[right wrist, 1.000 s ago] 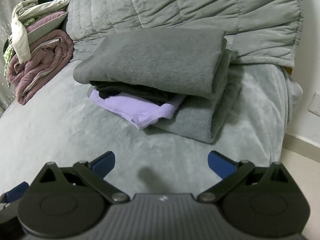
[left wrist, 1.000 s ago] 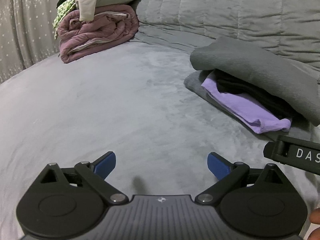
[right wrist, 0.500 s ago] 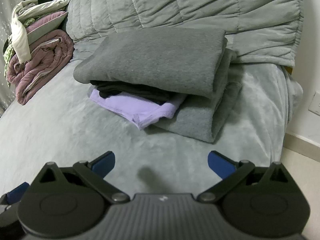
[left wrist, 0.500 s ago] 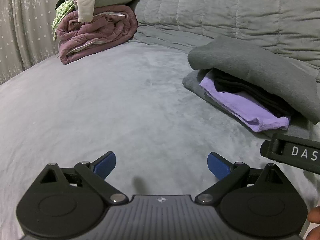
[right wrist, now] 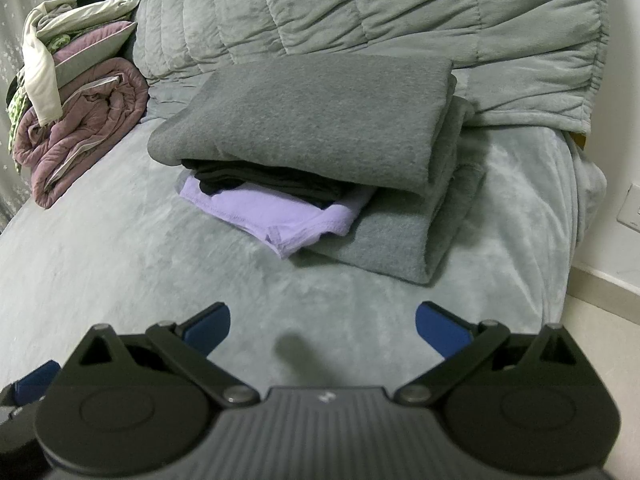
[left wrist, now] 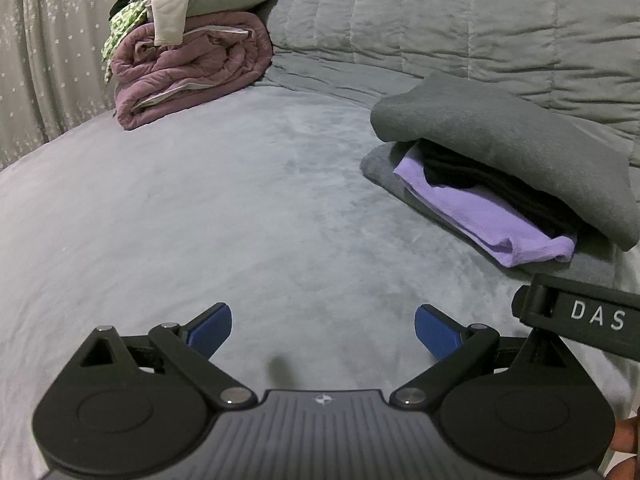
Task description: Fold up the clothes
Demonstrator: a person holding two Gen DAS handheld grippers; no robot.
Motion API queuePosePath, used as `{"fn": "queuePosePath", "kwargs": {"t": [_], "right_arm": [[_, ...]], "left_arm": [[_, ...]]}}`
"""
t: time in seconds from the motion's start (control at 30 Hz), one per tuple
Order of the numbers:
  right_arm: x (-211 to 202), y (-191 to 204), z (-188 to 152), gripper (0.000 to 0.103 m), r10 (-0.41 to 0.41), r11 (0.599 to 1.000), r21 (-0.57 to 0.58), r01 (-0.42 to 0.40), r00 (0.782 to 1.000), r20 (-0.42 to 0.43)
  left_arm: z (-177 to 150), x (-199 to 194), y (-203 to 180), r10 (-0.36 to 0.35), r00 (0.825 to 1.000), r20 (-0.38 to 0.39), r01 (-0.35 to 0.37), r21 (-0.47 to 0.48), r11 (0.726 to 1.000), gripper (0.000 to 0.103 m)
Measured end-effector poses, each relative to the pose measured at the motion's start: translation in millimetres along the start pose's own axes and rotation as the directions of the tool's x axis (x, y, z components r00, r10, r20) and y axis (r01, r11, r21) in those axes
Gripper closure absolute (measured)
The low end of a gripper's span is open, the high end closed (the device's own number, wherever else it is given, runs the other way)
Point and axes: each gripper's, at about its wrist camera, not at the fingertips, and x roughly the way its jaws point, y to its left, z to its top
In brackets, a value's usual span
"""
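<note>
A stack of folded clothes lies on the bed: a grey garment on top, a black one under it, then a lilac one, all on a folded grey piece. The same stack shows at the right of the left wrist view, with its grey top and lilac layer. My left gripper is open and holds nothing, well short of the stack. My right gripper is also open and holds nothing, just in front of the stack. The right gripper's body shows beside the left one.
A rolled mauve quilt with pillows and loose clothes on top sits at the far left of the bed. A grey quilted cover rises behind. At the right are the bed's edge, a white wall and the floor.
Both views have shifted only slightly; the stack appears a little closer and further left in the left wrist view. Both grippers remain open.
</note>
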Motion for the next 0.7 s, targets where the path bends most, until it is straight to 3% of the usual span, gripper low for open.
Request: {"fn": "queuePosePath", "kwargs": {"t": [0.7], "right_arm": [[1.2,-0.9,0.1,0.0,-0.012,1.0,0.012,0.012,1.0,0.001]], "left_arm": [[0.0,-1.4,-3.9,-0.01,1.0,0.004,0.009,0.018,1.0,0.004]]}}
